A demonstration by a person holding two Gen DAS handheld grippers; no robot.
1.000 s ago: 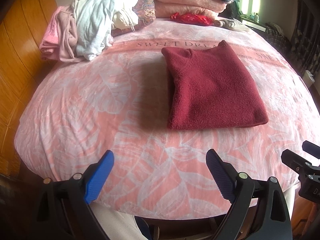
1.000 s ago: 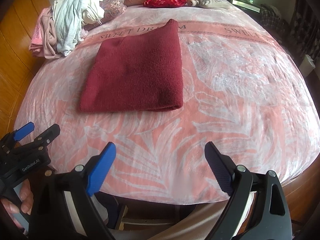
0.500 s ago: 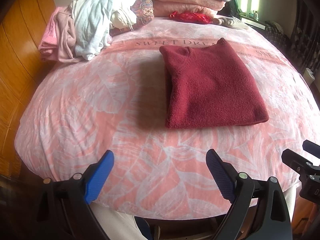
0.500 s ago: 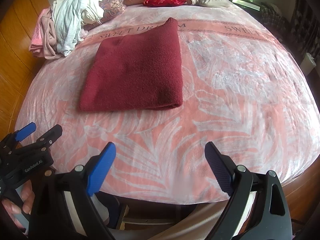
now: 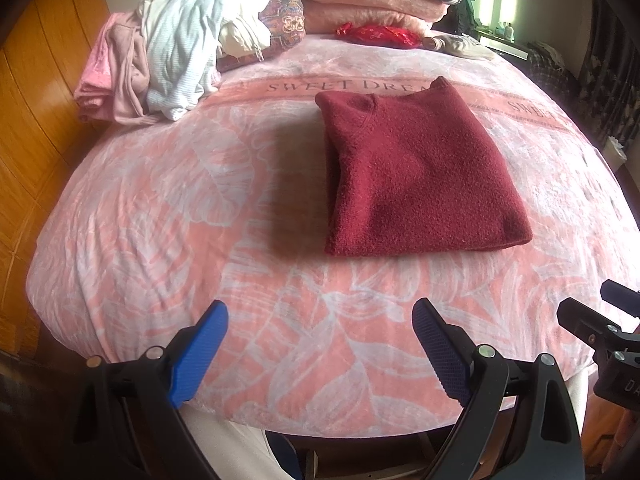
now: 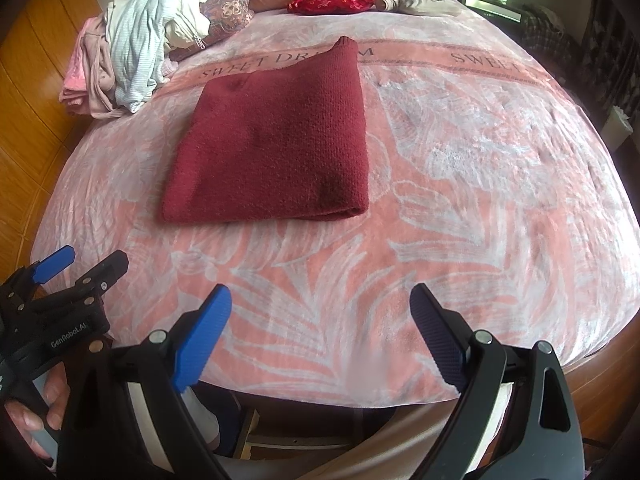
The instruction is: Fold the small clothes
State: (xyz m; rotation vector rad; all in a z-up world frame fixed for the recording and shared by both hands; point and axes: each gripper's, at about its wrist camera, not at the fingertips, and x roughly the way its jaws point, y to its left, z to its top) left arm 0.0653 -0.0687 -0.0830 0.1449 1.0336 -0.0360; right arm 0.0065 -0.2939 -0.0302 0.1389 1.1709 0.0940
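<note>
A dark red knit sweater (image 5: 416, 172) lies folded into a flat rectangle on the pink leaf-patterned blanket (image 5: 160, 216); it also shows in the right wrist view (image 6: 276, 144). My left gripper (image 5: 320, 328) is open and empty, held over the blanket's near edge, short of the sweater. My right gripper (image 6: 320, 320) is open and empty, also at the near edge. In the right wrist view the left gripper (image 6: 80, 260) shows at the lower left.
A heap of unfolded pale clothes (image 5: 172, 56) lies at the far left of the bed. Folded pink blankets (image 5: 360, 4), patterned pillows and a red pouch (image 5: 380, 34) sit along the back. Orange wooden floor (image 5: 28, 120) lies to the left.
Both grippers have drifted slightly; the sweater lies where it was and both grippers stay open.
</note>
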